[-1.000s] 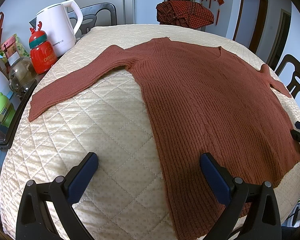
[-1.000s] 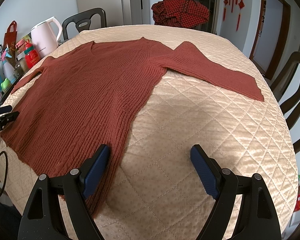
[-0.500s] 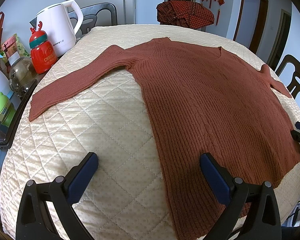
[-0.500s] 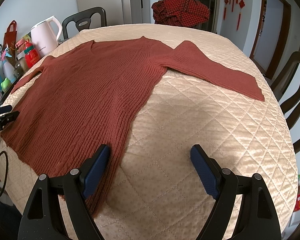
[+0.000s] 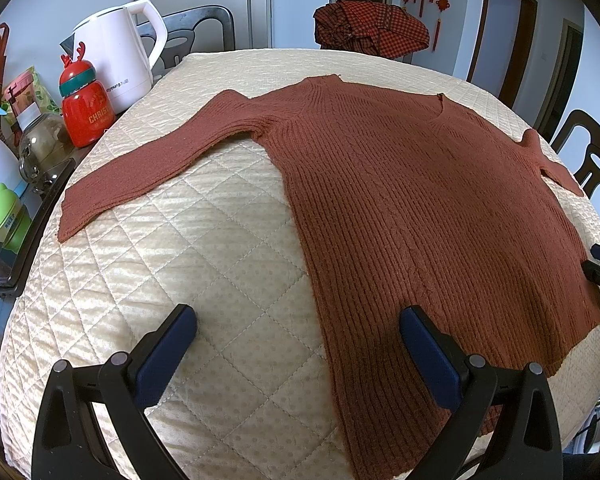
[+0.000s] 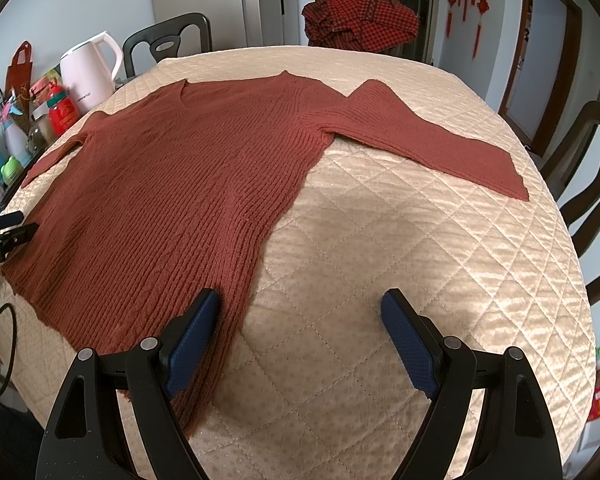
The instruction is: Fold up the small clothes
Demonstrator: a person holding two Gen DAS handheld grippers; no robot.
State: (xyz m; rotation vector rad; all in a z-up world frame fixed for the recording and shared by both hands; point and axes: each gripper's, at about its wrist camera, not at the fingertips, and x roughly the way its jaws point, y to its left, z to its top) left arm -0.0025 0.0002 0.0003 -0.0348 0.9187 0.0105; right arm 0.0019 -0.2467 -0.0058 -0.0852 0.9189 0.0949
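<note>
Rust-red ribbed sweater [image 5: 420, 208] lies flat and unfolded on the quilted cream table cover [image 5: 188, 264], hem nearest, neckline away, sleeves spread to either side; long axis runs away from the tongs. Left gripper [image 5: 296, 344] wide open, empty, straddling the sweater's left side edge near the hem. Right gripper [image 6: 300, 328] likewise wide, empty, over the right side edge. Neither is clearly nearer. Kettle [image 5: 120, 60] and bottles at left; chairs, checked cloth [image 6: 360, 20] beyond.

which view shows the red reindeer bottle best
The left wrist view: the red reindeer bottle sits close, antlered lid and lettering visible beside the white kettle. In the right wrist view it is small and far off at the left edge.
</note>
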